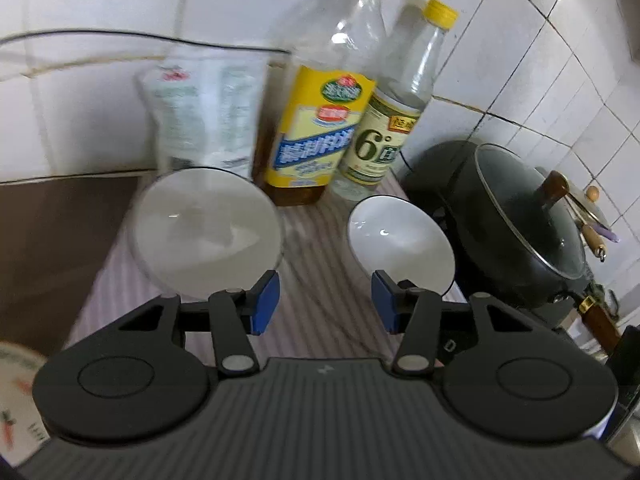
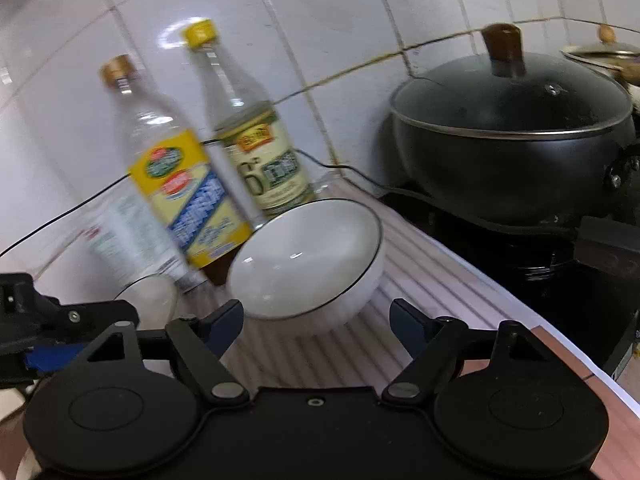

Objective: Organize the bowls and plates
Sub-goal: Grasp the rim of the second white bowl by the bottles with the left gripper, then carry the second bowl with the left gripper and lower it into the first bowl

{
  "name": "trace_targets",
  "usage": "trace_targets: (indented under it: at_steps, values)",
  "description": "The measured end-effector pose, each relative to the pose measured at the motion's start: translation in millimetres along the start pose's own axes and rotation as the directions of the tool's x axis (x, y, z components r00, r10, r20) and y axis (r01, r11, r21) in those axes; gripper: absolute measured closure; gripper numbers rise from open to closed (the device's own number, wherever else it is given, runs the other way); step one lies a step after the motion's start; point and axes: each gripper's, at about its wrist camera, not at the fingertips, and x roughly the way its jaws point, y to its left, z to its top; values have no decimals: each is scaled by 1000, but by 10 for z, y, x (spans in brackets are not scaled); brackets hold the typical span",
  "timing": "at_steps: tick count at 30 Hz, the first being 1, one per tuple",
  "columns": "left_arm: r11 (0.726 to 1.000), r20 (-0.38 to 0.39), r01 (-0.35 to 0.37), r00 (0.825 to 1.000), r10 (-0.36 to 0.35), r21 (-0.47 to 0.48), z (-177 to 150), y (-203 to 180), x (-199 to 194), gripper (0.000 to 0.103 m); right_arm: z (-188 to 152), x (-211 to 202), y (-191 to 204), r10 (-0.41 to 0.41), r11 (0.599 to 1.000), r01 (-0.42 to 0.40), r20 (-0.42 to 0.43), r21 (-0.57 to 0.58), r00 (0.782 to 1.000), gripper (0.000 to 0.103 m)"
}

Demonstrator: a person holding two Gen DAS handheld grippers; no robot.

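Observation:
Two white bowls with thin dark rims stand on a striped mat (image 1: 320, 288). In the left wrist view the left bowl (image 1: 208, 232) is blurred, just ahead of my left finger, and the right bowl (image 1: 400, 240) is ahead of my right finger. My left gripper (image 1: 324, 304) is open and empty, aimed between them. In the right wrist view the right bowl (image 2: 308, 260) sits just ahead of my open, empty right gripper (image 2: 316, 324). The other bowl (image 2: 152, 300) shows at the left, partly hidden by the left gripper (image 2: 48, 344).
Two bottles, yellow-labelled oil (image 1: 316, 120) and vinegar (image 1: 384, 120), and a white pouch (image 1: 204, 112) stand against the tiled wall behind the bowls. A lidded black wok (image 2: 516, 136) sits on a stove at the right. A patterned plate edge (image 1: 16, 396) shows at lower left.

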Motion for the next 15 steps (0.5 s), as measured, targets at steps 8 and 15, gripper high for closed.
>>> trace_targets:
  at_steps: [8, 15]
  values:
    - [995, -29, -22, 999, 19, -100, -20, -38, 380, 61, 53, 320, -158, -61, 989, 67, -49, 130, 997, 52]
    - [998, -78, -15, 997, 11, -56, 15, -116, 580, 76, 98, 366, -166, -91, 987, 103, -99, 125, 991, 75]
